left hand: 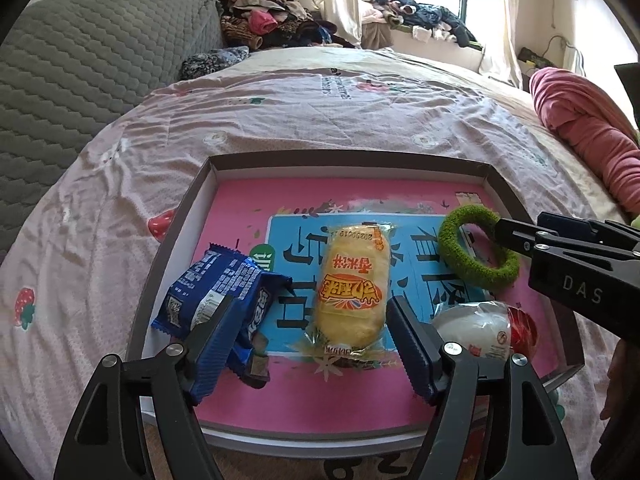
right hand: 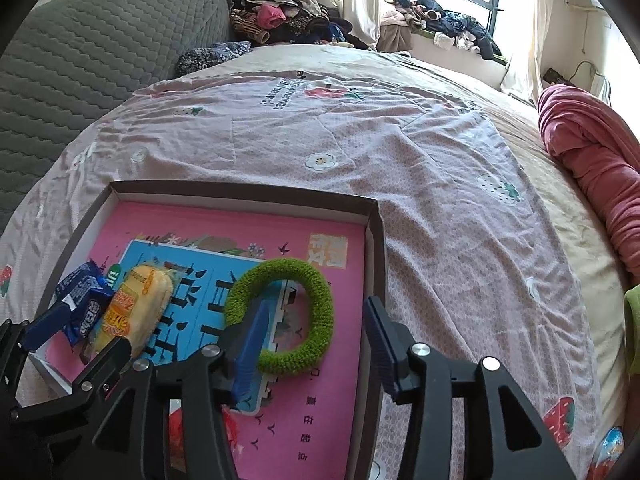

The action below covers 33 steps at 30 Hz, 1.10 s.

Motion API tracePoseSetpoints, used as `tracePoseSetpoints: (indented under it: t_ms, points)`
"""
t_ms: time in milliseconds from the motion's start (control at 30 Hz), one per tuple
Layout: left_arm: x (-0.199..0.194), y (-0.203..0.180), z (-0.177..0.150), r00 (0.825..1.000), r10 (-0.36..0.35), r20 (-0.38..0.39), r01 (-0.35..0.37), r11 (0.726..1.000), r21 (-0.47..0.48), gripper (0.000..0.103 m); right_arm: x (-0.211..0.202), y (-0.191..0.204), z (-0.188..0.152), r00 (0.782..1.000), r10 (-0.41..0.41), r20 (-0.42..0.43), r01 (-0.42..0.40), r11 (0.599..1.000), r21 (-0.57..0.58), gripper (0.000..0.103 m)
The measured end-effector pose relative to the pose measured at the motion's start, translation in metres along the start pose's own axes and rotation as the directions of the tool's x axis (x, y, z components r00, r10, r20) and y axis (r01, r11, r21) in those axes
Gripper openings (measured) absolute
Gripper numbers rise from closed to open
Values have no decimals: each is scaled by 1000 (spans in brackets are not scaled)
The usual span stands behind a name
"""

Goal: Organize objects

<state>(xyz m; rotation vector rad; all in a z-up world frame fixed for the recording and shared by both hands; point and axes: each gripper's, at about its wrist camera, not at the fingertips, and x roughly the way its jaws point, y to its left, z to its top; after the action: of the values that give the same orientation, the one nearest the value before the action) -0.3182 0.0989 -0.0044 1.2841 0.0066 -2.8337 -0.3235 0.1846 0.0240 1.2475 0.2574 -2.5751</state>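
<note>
A shallow box [left hand: 344, 158] with a pink printed floor lies on the bed. Inside it are a blue snack packet [left hand: 216, 280], a yellow cake packet [left hand: 352, 284], a fuzzy green ring [left hand: 476, 240] and a white packet with a red end [left hand: 476, 330]. My left gripper [left hand: 310, 344] is open, its fingers on either side of the yellow packet's near end without pressing it; the blue packet lies against the left finger. My right gripper [right hand: 318, 344] is open. Its left finger reaches into the hole of the green ring [right hand: 316, 320], whose right side lies between the fingers, untouched by the right pad.
The box's right wall [right hand: 376, 264] runs just beside my right gripper's right finger. A pink strawberry-print sheet [right hand: 440, 160] covers the bed. A rolled pink blanket [right hand: 592, 152] lies at the right, a grey quilted headboard [left hand: 100, 60] at the left, and clothes piles [left hand: 264, 16] behind.
</note>
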Motion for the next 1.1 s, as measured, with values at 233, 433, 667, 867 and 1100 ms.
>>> tracePoseSetpoints:
  t_ms: [233,433,667,867,1100]
  points:
    - [-5,4,-2,1000,-6,-20,6,1000,-6,76,-10,7,0,1000,12,6,-11,1000,-10,56]
    - [-9,9,-3,1000,-2,-30,2,1000,-10,76,-20,11,-4,1000,15,2,-15,1000,-15,57]
    - [-19,11,-4,999,-3,-41,3,1000,16,79,-35,13,-7,1000,19,7,-19,1000,-9,58]
    - [-29,19,-4,998,1,-57,-1,1000,4,80,-54,19,-8,1000,19,18,-19,1000,-14,58]
    - [-48,27,-2,999,1,-55,-1,1000,-3,81,-72,22,-12,999,27,26,-27,1000,-8,62]
